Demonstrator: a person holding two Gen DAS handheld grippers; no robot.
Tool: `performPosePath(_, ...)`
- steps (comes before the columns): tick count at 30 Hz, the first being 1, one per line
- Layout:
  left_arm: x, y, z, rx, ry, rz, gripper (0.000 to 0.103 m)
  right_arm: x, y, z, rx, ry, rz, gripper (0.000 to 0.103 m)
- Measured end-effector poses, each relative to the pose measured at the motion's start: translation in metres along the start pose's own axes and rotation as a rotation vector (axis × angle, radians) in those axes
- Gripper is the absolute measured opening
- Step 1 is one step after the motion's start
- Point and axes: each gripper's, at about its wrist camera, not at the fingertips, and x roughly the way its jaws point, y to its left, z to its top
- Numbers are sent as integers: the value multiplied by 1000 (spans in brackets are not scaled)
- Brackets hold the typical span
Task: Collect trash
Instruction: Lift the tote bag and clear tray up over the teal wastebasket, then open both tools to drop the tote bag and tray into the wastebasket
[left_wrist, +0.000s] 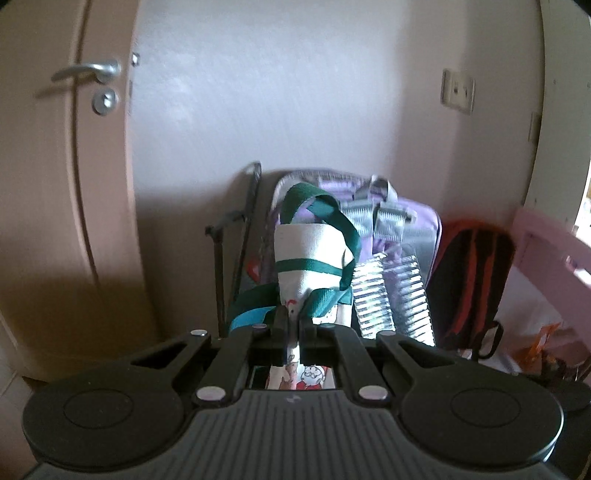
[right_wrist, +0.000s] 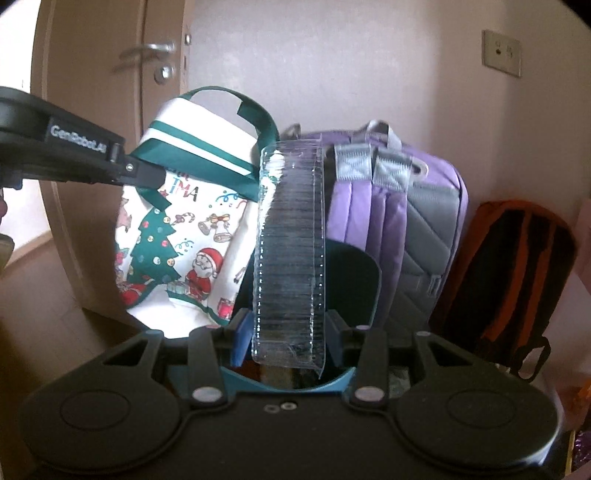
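Left tongs (left_wrist: 292, 332): I have them clamped on the Christmas tote bag (left_wrist: 314, 254).
Right tongs (right_wrist: 286, 334): I grip a clear ribbed plastic container (right_wrist: 290, 251), upright.
Behind: purple backpack (right_wrist: 413, 229).

My left gripper (left_wrist: 293, 338) is matt black plastic: a ribbed grey top plate, two round black discs at the near corners, and flat linkage arms pinned with silver rivets. Its fingers (left_wrist: 279, 339) are black. My right gripper (right_wrist: 286, 334) has the same build, with a smooth black plate bearing two small screws, a teal frame beneath, and blue pads (right_wrist: 240, 334). White lettering marks the left gripper's side.
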Motion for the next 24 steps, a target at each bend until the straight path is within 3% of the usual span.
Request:
performPosePath(10, 64, -14, -39, 70, 164, -18, 6, 39, 2, -9, -62, 86, -16, 43)
performPosePath(17, 89, -14, -60, 80, 262, -37, 7, 44, -1, -10, -68, 89, 2, 52)
performPosePath(23, 90, -8, -66, 48, 285, -61, 14, 36, -5, -10, -63, 77, 15, 57)
performPosePath(24, 89, -8, -65, 41, 284, -68, 20, 34, -4, -10, -66, 74, 14, 57)
